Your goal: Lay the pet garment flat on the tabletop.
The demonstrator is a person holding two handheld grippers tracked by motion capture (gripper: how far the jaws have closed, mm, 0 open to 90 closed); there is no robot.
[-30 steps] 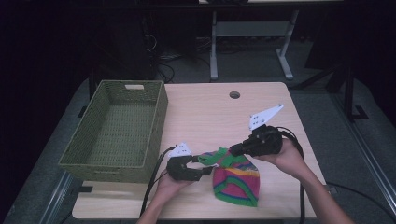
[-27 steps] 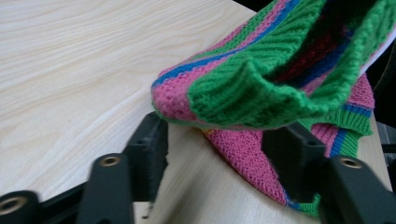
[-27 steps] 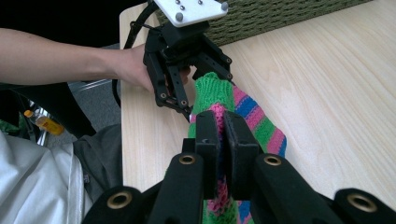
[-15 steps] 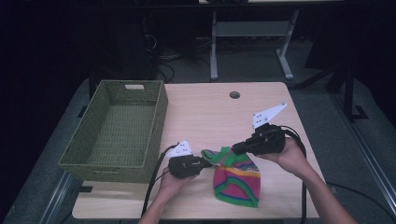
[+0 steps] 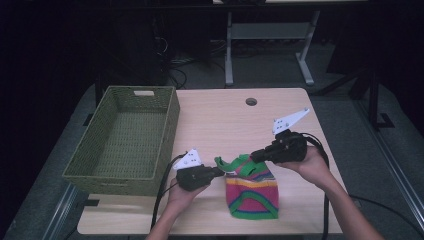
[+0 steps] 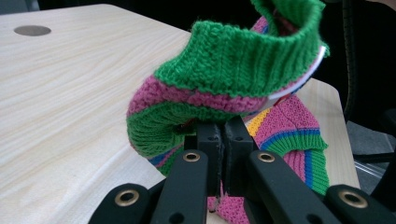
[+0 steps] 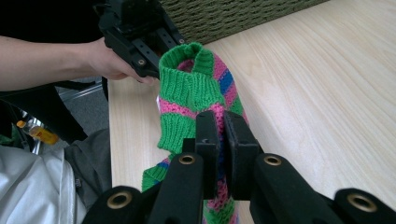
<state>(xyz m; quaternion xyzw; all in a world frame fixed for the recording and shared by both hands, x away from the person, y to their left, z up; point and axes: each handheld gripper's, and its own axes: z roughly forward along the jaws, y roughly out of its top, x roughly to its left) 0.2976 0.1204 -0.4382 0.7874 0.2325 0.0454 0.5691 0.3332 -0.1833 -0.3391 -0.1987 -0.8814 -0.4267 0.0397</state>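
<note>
A striped knitted sock [image 5: 252, 192] in green, pink, blue and yellow lies near the table's front edge, its green cuff lifted off the wood. My left gripper [image 5: 220, 172] comes in from the left; its jaws have just been closing and now pinch the cuff's left side. In the left gripper view the pads [image 6: 225, 135] clamp the knit [image 6: 233, 70]. My right gripper [image 5: 254, 155] is shut on the cuff's right side. In the right gripper view its pads [image 7: 224, 126] squeeze the fabric [image 7: 187, 88], with the left gripper [image 7: 140, 42] beyond.
A green woven basket [image 5: 170, 120] stands on the left of the wooden table [image 5: 225, 125]. A round cable hole [image 5: 251, 101] sits near the far edge. Forearms enter from the bottom, and cables trail from both grippers.
The left gripper's jaws have shut on the sock's green cuff. The right gripper has kept its grip, and both hands have stayed nearly in place.
</note>
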